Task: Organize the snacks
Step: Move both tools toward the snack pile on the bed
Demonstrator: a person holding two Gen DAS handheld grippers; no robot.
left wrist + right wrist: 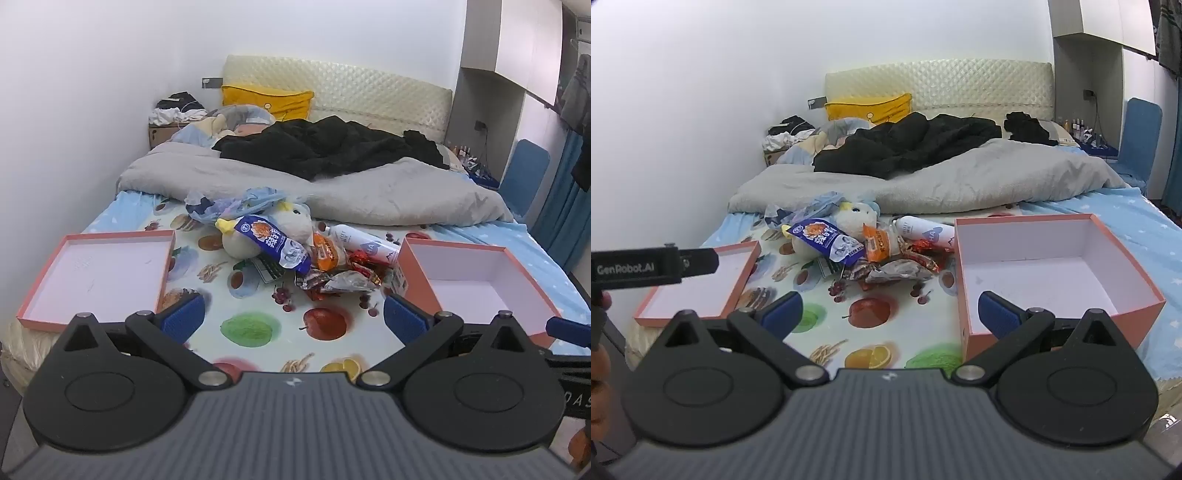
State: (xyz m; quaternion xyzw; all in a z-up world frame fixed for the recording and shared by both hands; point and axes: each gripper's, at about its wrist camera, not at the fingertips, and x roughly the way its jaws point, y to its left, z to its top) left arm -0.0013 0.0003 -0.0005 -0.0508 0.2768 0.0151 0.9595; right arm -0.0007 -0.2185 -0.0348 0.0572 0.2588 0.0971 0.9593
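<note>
both the left gripper [294, 319] and right gripper [889, 314] are held wide apart, nothing grasped. the snack pile [325, 264] lies between shallow lid [99, 269] and deep box [1052, 273], partly overlapped by a plush toy [273, 230].

A grey duvet [369, 192] lies rumpled across the bed, with black clothes [325, 147] heaped on it before the quilted headboard [369, 92] and a yellow pillow [266, 99] propped at the headboard's left end. A plush toy [266, 232] sits on the fruit-print sheet [258, 325] just below the duvet's edge, beside a crumpled blue bag [236, 203]. A blue chair [1141, 140] stands right of the bed, near the wardrobe [517, 44].
</note>
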